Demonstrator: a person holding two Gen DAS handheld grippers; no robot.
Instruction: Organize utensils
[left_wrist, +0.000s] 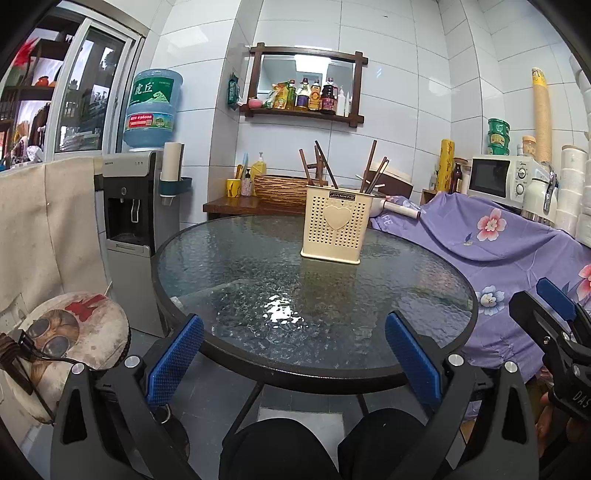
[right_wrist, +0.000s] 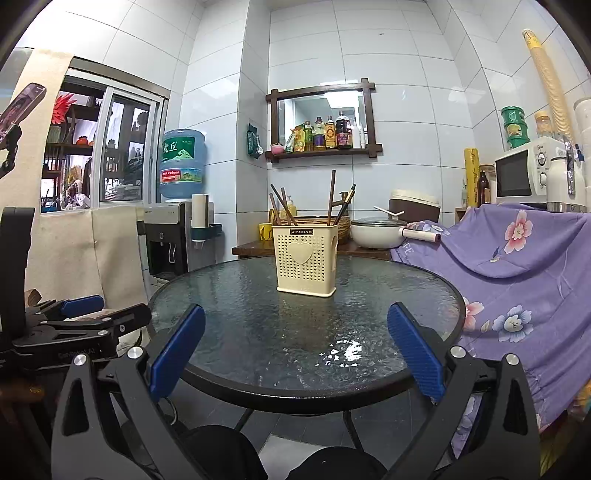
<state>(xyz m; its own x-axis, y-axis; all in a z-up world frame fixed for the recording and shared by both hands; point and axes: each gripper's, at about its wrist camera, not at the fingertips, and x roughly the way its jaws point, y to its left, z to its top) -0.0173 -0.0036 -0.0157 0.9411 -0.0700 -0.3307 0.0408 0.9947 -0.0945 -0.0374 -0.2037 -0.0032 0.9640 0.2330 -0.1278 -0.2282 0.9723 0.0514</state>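
A cream perforated utensil holder (left_wrist: 333, 225) with a heart on its front stands upright on the round glass table (left_wrist: 229, 258), toward the far side. Several dark brown chopsticks (left_wrist: 325, 166) stick out of its top. In the right wrist view the holder (right_wrist: 306, 261) and chopsticks (right_wrist: 331, 197) show the same way. My left gripper (left_wrist: 295, 325) is open and empty, held back at the table's near edge. My right gripper (right_wrist: 297, 317) is open and empty, also at the near edge; it shows at the right of the left wrist view (left_wrist: 554, 314).
A purple floral cloth (left_wrist: 517, 240) covers furniture right of the table. A water dispenser (left_wrist: 136, 206) stands at the left, a round cushioned stool (left_wrist: 74, 332) at the near left. A side table behind holds a woven basket (left_wrist: 280, 188), a white pot (right_wrist: 376, 230) and cups. A microwave (left_wrist: 498, 177) sits at the far right.
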